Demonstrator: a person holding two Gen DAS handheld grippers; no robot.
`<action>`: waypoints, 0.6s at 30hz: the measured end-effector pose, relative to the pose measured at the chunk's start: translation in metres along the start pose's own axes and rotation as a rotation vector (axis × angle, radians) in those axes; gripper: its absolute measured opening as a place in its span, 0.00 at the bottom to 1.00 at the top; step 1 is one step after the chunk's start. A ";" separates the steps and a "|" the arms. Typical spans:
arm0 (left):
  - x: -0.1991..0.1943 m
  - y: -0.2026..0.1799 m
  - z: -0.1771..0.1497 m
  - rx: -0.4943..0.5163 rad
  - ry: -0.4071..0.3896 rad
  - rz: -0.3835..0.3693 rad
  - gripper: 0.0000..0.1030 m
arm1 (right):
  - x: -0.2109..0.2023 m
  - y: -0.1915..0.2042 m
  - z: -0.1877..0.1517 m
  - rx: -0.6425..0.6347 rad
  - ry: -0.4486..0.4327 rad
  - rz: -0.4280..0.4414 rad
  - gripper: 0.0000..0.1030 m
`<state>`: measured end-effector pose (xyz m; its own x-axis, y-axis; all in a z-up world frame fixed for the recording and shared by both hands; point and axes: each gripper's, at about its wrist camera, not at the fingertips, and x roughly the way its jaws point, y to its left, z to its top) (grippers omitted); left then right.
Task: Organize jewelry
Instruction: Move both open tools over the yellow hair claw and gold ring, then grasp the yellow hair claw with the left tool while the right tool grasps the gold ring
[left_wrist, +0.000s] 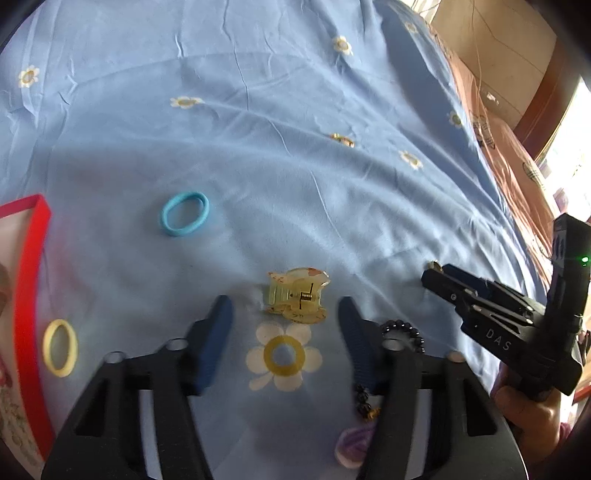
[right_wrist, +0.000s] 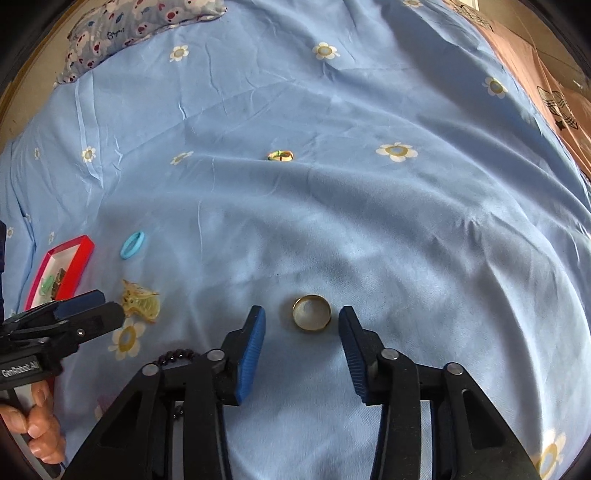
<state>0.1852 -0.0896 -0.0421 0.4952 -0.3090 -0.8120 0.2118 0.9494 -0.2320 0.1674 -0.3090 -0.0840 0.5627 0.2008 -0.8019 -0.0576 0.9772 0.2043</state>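
Both tools were spread, empty. The right gripper (right_wrist: 301, 328) straddled the gold ring (right_wrist: 312, 312), readying a pinch. The left gripper (left_wrist: 285, 317) faced the hair claw (left_wrist: 297, 295), left of the ring; the red box (right_wrist: 79, 258) lay farther left.

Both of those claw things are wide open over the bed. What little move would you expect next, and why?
Probably the right gripper eases down and closes on the round gold metal ring. The ring lies flat on the blue flowered bedsheet right between its open blue fingers, not yet touched. The left gripper is likewise lined up on the yellowish translucent plastic hair claw, so that could go first instead.
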 end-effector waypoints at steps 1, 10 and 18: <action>0.003 0.001 0.000 -0.002 0.006 -0.006 0.36 | 0.001 0.000 0.001 -0.004 -0.003 -0.006 0.34; -0.007 0.003 -0.004 0.003 -0.010 -0.037 0.19 | -0.006 0.003 -0.001 -0.008 -0.027 0.002 0.23; -0.028 0.018 -0.013 -0.019 -0.031 -0.042 0.03 | -0.031 0.027 -0.002 -0.043 -0.072 0.068 0.23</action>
<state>0.1644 -0.0637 -0.0307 0.5118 -0.3500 -0.7846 0.2173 0.9363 -0.2759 0.1473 -0.2889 -0.0547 0.6142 0.2629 -0.7440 -0.1319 0.9638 0.2317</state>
